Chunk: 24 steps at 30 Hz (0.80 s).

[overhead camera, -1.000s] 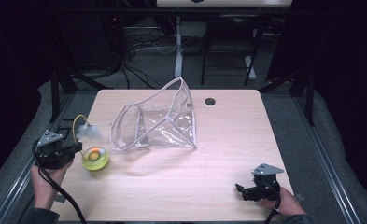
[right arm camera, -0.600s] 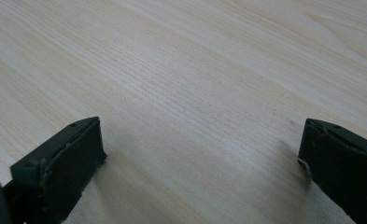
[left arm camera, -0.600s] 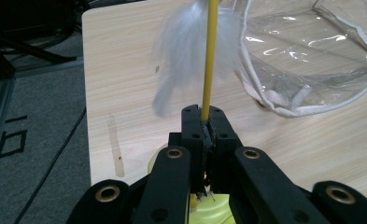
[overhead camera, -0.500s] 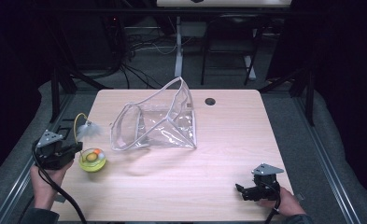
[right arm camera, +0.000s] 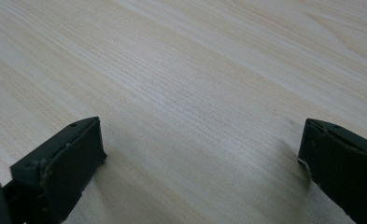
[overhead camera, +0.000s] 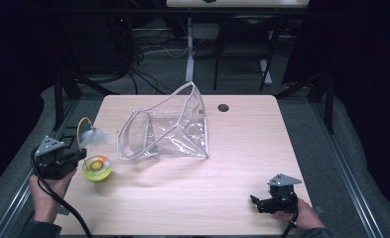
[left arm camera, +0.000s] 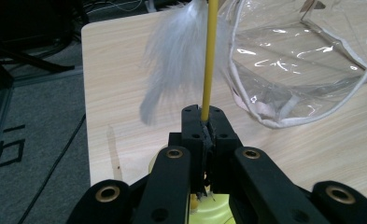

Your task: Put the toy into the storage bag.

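right claw (overhead camera: 254,201): rests low near the bench's near right corner, jaws spread wide with only bare wood between them in the right gripper view; holds nothing.
left claw (overhead camera: 78,157): at the near left edge of the bench, jaws pinched tight on the yellow wand (left arm camera: 208,70) just above the toy's base.
feather toy (overhead camera: 97,167): sits at the near left of the bench, just beside the left claw; lime bowl-shaped base with an orange ball inside, a curved yellow wand rising from it, a white feather (overhead camera: 93,136) at the wand's tip.
clear pouch (overhead camera: 165,130): lies toward the middle of the bench, farther back, its white-edged mouth gaping toward the toy; the feather hangs near that mouth.
step in hand: likely carrying the toy to the pouch; best to keep the pinch low on the wand so the base does not swing, lead with the base into the opening, and bring the idle right claw over to steady the pouch rim.
bench (overhead camera: 242,148): light wood, a dark grommet hole (overhead camera: 223,107) near the far edge.
count: two claws, one feather toy, one feather, one ball, one pouch, one grommet hole.
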Tool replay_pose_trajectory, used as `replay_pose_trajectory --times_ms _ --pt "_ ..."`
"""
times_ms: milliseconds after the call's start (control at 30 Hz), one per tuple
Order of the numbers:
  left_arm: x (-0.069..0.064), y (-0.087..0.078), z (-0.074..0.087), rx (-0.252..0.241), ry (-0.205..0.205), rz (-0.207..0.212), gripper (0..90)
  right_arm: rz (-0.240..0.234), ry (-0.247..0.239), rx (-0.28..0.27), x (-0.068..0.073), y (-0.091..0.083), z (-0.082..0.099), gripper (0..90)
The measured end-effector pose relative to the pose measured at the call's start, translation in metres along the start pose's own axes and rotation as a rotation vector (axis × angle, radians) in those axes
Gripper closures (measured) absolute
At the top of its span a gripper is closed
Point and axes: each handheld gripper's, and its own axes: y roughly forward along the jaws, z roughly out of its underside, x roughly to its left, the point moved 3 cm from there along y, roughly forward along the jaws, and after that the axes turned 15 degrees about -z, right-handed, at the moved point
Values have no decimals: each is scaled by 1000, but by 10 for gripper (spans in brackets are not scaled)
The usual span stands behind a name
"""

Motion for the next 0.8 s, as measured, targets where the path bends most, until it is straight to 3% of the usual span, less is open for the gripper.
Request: replay_pose_trajectory --times_ms 800 --pt "0 -11 -22 -19 8 20 879 1 0 1 0 0 0 0"
